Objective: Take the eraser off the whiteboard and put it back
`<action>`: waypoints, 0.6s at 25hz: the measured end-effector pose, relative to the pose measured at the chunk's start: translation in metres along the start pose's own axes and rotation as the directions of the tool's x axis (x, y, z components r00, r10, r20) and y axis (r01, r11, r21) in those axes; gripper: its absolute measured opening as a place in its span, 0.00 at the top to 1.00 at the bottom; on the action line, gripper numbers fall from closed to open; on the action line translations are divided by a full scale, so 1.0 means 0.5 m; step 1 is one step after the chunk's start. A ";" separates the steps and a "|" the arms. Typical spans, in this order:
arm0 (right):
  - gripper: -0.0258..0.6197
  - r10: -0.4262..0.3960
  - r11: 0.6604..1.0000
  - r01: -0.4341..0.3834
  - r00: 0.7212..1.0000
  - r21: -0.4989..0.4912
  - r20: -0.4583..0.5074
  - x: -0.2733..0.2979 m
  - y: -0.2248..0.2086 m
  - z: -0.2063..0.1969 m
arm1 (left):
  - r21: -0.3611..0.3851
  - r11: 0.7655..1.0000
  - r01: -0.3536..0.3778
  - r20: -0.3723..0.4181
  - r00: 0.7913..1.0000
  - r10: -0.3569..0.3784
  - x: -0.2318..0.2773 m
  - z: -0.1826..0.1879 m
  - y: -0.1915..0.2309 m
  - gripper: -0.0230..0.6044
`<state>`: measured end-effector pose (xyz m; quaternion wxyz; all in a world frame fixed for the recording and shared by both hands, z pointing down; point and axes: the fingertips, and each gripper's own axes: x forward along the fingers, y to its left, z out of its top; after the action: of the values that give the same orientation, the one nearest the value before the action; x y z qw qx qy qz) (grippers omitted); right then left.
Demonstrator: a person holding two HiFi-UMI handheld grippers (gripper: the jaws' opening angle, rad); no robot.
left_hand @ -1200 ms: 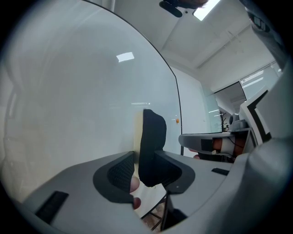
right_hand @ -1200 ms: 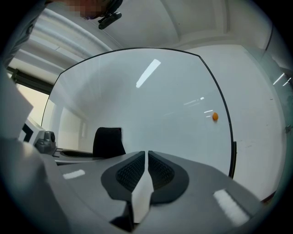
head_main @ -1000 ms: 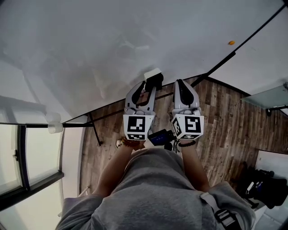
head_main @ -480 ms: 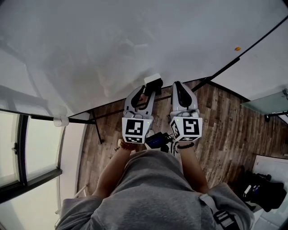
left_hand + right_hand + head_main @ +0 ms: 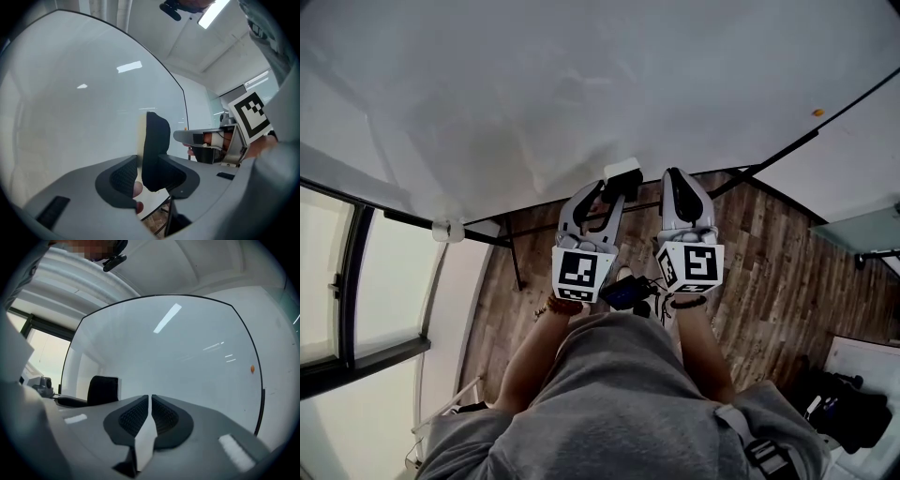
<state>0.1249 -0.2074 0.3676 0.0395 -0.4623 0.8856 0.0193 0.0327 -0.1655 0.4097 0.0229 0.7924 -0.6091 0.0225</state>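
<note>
In the head view, lower centre, the left gripper (image 5: 614,190) stays pinched on the eraser (image 5: 622,171) in front of the whiteboard (image 5: 581,84). The window (image 5: 337,281) at left now takes up more of the frame and the orange dot (image 5: 817,112) has slid toward the right edge. So the person has stepped sideways along the board with the eraser carried along, likely already taken off and not yet put back. The right gripper (image 5: 674,178) travels beside it.

In the left gripper view, centre, both pads press the black eraser (image 5: 157,136), its cream face toward the board (image 5: 70,108). Whether it touches the board can't be told.

In the right gripper view, the right gripper (image 5: 150,401) has its jaws pressed together on nothing. The eraser (image 5: 103,390) shows at left and the dot (image 5: 252,368) at far right. The board ahead is bare, so nothing blocks the return.
</note>
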 end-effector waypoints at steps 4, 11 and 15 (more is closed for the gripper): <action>0.91 0.028 1.000 -0.028 1.000 0.014 -0.004 -0.001 0.003 0.013 | -0.002 1.000 -0.020 -0.002 1.000 0.020 -0.008 0.018 -0.005 0.75; 0.91 0.080 0.997 -0.080 0.997 0.015 -0.008 -0.003 0.079 0.025 | -0.007 0.996 -0.085 0.004 0.996 0.085 -0.081 0.030 0.048 0.75; 0.91 0.112 0.994 -0.112 0.994 -0.014 -0.001 0.007 0.166 0.026 | -0.027 0.991 -0.128 0.016 0.992 0.129 -0.147 0.020 0.112 0.75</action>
<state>0.0556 -0.1618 0.3543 0.0350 -0.4119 0.9101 0.0277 -0.0404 -0.1095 0.3956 0.0263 0.7514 -0.6593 0.0093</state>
